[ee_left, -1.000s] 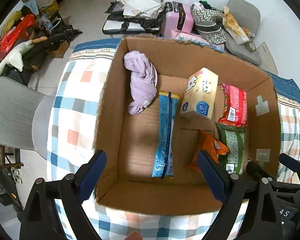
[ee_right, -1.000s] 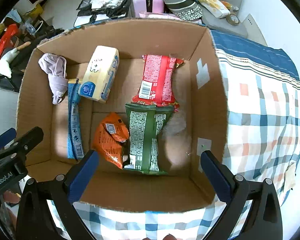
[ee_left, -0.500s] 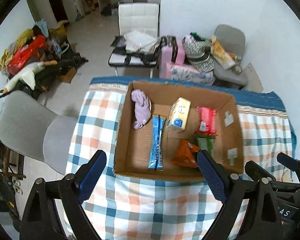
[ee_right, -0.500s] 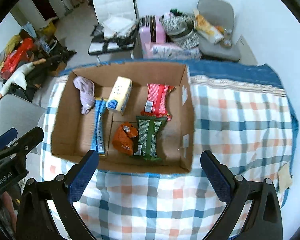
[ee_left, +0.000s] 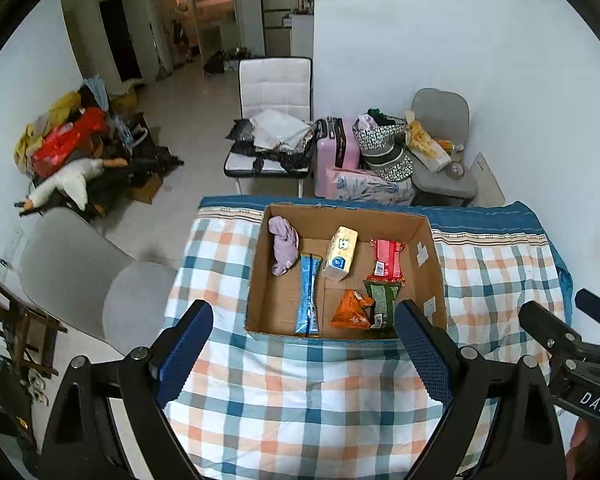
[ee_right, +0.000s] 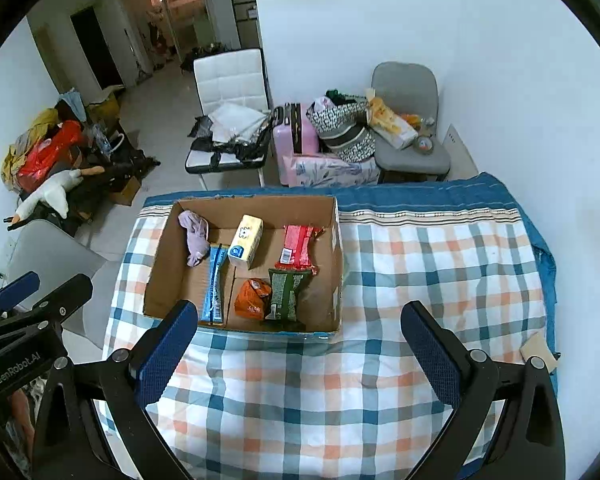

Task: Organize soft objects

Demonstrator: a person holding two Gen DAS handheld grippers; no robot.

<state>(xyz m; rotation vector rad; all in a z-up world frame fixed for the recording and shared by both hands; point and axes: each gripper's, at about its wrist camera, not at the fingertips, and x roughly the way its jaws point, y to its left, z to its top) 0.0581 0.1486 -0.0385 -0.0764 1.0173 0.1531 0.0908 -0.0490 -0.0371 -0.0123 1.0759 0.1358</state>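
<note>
An open cardboard box [ee_left: 260, 264] [ee_right: 164, 264] stands on the checked tablecloth [ee_left: 300, 400] [ee_right: 420, 280]. Inside lie a lilac cloth [ee_left: 283, 244] [ee_right: 196, 234], a blue packet [ee_left: 308, 296] [ee_right: 214, 284], a yellow tissue pack [ee_left: 341, 253] [ee_right: 246, 240], a red packet [ee_left: 387, 258] [ee_right: 298, 244], a green packet [ee_left: 382, 300] [ee_right: 286, 294] and an orange packet [ee_left: 352, 310] [ee_right: 252, 298]. My left gripper [ee_left: 302, 344] is open and empty, high above the table's near side. My right gripper [ee_right: 296, 344] is open and empty, to the right of the left one.
A grey chair [ee_left: 84, 280] stands left of the table. Behind the table are a white chair [ee_left: 274, 120] with bags, a pink suitcase [ee_left: 336, 152] and a second grey chair [ee_left: 440, 140] with clutter. A pile of things [ee_left: 72, 148] lies on the floor at left.
Both grippers have pulled up and back from just above the box, so the whole table and room now show. The objects in the box have not moved.
</note>
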